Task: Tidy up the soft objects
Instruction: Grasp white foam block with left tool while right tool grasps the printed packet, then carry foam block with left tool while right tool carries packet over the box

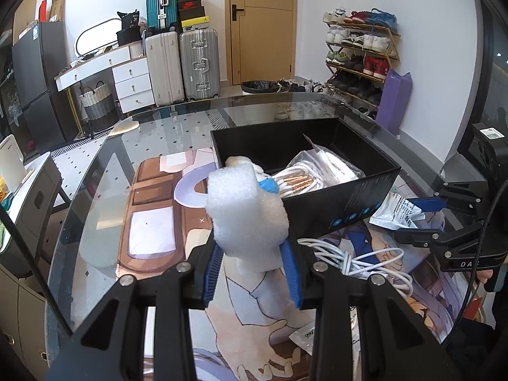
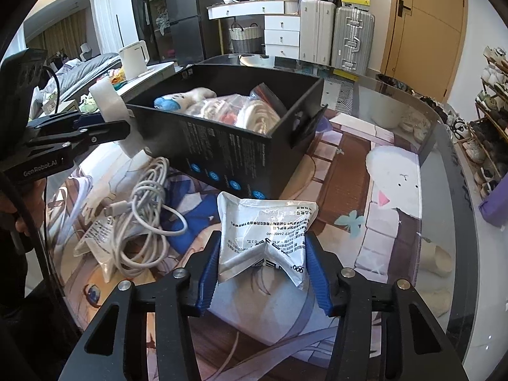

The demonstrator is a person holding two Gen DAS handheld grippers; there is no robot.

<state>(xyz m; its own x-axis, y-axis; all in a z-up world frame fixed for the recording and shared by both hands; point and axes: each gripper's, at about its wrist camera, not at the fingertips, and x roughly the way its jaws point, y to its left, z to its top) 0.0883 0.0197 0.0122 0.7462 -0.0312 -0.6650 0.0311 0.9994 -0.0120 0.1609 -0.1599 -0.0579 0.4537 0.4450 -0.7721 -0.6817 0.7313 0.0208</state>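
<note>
- The left gripper [image 1: 254, 273] pointed down at a slant over the table, its blue pads clamped on a white foam block [image 1: 246, 216] that stood up between them.
- Seen from the right wrist camera, that foam block [image 2: 109, 101] was held just beside the outer wall of the black box [image 2: 228, 155], near its corner, above the table.
- The right gripper [image 2: 262, 270] also tilted downward, its blue fingers [image 2: 210, 270] pressed against both sides of a crumpled white sachet printed with black text [image 2: 266, 238], which buckled between them.
- The sachet sat just in front of the box's near wall.
- A person's hand [image 2: 30, 190] showed at the left edge of the right wrist view, under the left gripper.
- The open black box held a small plush toy with a blue part [image 2: 184, 98] and clear bags of coiled white cable [image 2: 254, 111].
- A loose bundle of white cable [image 2: 143, 209] lay on the table between the two grippers, with another white sachet [image 1: 301, 336] nearby.
- The surface was a glass table top [image 1: 104, 184] over a cartoon-printed mat [image 2: 390, 190].
- Behind stood suitcases [image 1: 197, 63], a white drawer unit [image 1: 133, 82], a wooden door [image 1: 263, 25] and a shoe rack [image 1: 362, 57].
</note>
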